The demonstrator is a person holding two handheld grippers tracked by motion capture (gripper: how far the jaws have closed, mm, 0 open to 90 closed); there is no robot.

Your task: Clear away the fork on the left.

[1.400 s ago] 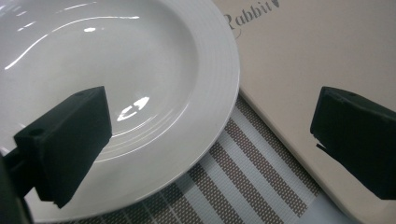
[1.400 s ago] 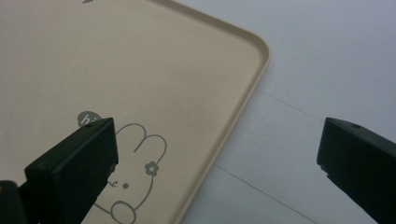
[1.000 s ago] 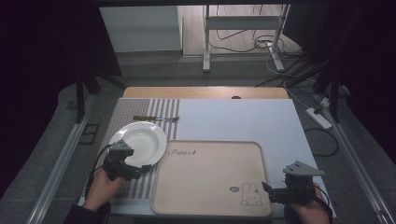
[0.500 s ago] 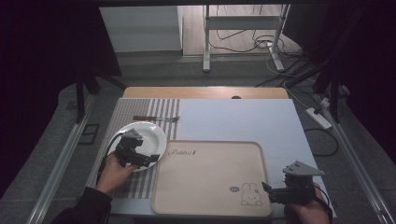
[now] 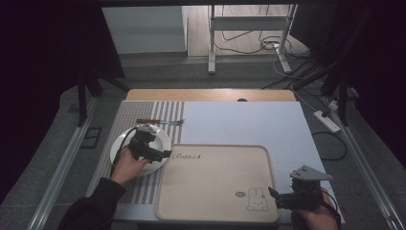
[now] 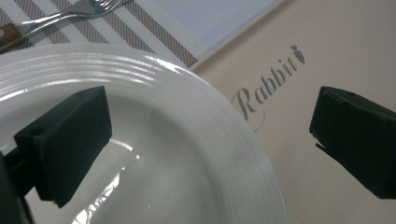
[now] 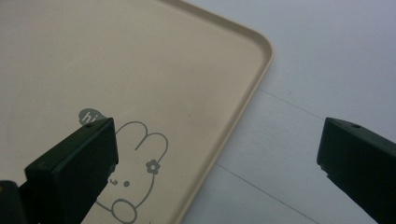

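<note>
Your left tool (image 5: 152,152) hangs open over the plate (image 5: 125,141), left of frame centre, jaws straddling its rim. Your right tool (image 5: 282,197) sits open at the tray's (image 5: 215,191) lower-right corner.

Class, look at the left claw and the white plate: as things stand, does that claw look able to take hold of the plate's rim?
Probably yes. The left claw is open, with one jaw over the white plate and the other over the tray, so the rim lies between them and nothing blocks it.

"Rabbit" on beige tray (image 6: 327,56), "hi" bubble (image 7: 87,116) beside rabbit drawing
</note>
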